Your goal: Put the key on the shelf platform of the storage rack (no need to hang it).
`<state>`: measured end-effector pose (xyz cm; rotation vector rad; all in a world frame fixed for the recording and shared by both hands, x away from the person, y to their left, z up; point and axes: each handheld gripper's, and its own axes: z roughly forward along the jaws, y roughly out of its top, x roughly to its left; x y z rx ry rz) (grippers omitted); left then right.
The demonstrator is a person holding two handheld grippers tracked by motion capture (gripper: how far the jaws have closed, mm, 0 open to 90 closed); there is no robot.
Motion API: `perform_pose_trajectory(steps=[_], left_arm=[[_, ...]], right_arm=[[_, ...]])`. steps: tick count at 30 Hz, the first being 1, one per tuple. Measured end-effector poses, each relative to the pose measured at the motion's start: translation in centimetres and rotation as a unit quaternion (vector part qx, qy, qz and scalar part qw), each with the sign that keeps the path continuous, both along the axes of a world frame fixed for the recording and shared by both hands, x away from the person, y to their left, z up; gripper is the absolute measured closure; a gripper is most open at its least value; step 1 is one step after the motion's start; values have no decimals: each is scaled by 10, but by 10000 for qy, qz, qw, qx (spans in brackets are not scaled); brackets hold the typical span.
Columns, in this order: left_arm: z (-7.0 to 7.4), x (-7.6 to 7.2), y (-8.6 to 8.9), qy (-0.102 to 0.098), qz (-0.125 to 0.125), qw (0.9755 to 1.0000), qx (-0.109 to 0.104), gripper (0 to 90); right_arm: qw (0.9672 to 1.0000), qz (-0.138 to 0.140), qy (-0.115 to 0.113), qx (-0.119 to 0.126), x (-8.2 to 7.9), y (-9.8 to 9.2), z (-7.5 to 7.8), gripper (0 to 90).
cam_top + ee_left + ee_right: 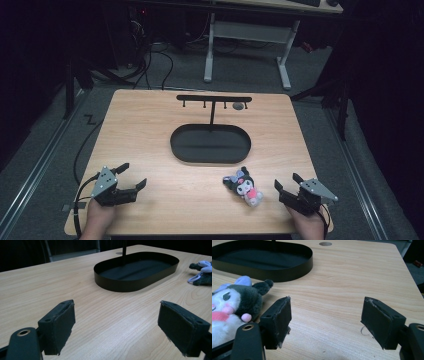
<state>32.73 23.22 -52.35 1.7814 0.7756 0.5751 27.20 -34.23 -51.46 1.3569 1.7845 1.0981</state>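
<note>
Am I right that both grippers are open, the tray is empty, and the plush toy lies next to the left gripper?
Not quite: the plush toy lies beside the right gripper, as the high view shows. Both it and the left gripper are open, and the tray is empty.

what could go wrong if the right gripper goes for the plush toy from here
1. The plush toy lies beside the right gripper, not between its open fingers; closing now would catch only air or the toy's edge.
2. It is soft and lies loose on the table, so a sideways approach may just push it along.
3. The black stand rises from the oval tray nearby; a lift toward it could snag on the hooks.
</note>
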Motion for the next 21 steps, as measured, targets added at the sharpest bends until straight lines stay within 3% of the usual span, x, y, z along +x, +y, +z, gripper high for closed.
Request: perform_pose_trajectory(steps=[21], left_arm=[[1, -2, 0, -86, -6, 10000, 0, 149]], right_arm=[[9997, 46, 226, 33, 6, 4, -2, 213]])
